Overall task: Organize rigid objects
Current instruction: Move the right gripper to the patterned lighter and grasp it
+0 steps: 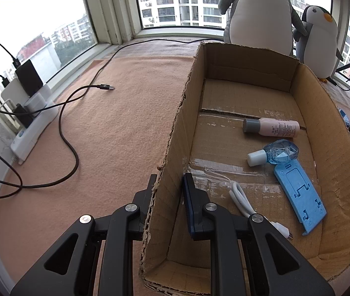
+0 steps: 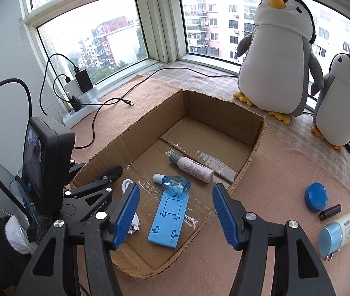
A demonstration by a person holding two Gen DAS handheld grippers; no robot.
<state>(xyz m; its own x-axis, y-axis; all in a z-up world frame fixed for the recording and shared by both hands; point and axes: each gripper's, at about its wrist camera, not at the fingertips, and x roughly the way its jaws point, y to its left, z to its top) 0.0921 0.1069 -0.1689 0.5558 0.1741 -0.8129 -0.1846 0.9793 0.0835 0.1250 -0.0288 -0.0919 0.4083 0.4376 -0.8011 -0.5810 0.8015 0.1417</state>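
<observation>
Cardboard box [image 2: 246, 153] wall is clamped by the left hand-held gripper [image 1: 168, 187]; the phone stand [image 2: 168, 218], two bottles and a cable are already inside. The right hand-held gripper [image 2: 176, 215] is held apart, empty. The blue lid [image 2: 315, 196], tube [image 2: 342, 230] and black cylinder [image 2: 330, 212] are left outside.

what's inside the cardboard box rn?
Cardboard box holds a pink bottle, a small blue bottle, a blue phone stand and a white cable, partly hidden behind the right gripper's finger.
</observation>
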